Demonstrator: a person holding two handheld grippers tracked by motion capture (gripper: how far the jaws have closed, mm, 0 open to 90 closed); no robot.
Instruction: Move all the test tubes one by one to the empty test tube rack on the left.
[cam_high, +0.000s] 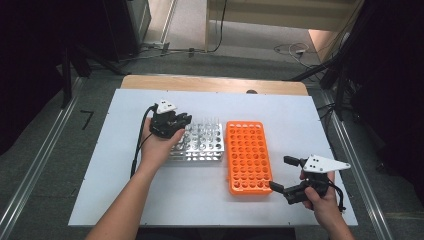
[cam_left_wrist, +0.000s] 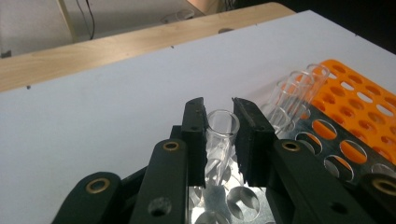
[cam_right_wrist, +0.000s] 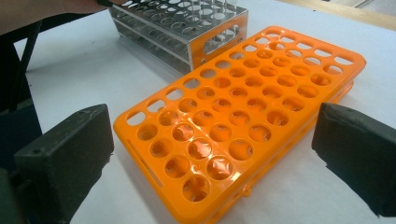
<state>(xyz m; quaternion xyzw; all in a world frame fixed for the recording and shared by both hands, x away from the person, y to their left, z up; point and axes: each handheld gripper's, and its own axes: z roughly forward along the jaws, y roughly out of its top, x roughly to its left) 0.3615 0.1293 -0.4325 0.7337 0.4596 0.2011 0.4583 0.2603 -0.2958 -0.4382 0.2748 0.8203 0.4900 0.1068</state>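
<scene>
over the metal rack my left gripper pinches a glass tube, so i'd lift straight up while the right gripper waits wide.

Black grippers, brass rivets, grey plates

Bench: white top, with a pale wood strip along the far edge. Orange rack: bright orange plastic throughout, patterned with regular rows of round holes. Metal rack: silver, mirror-bright, picking up orange reflections on the side facing its neighbour. Test tube: clear, colourless glass. Left gripper: black jaws, brass-coloured rivets on the black arms, white plate on top. Right gripper: black, with a white three-cornered plate dotted with small dark holes.
</scene>
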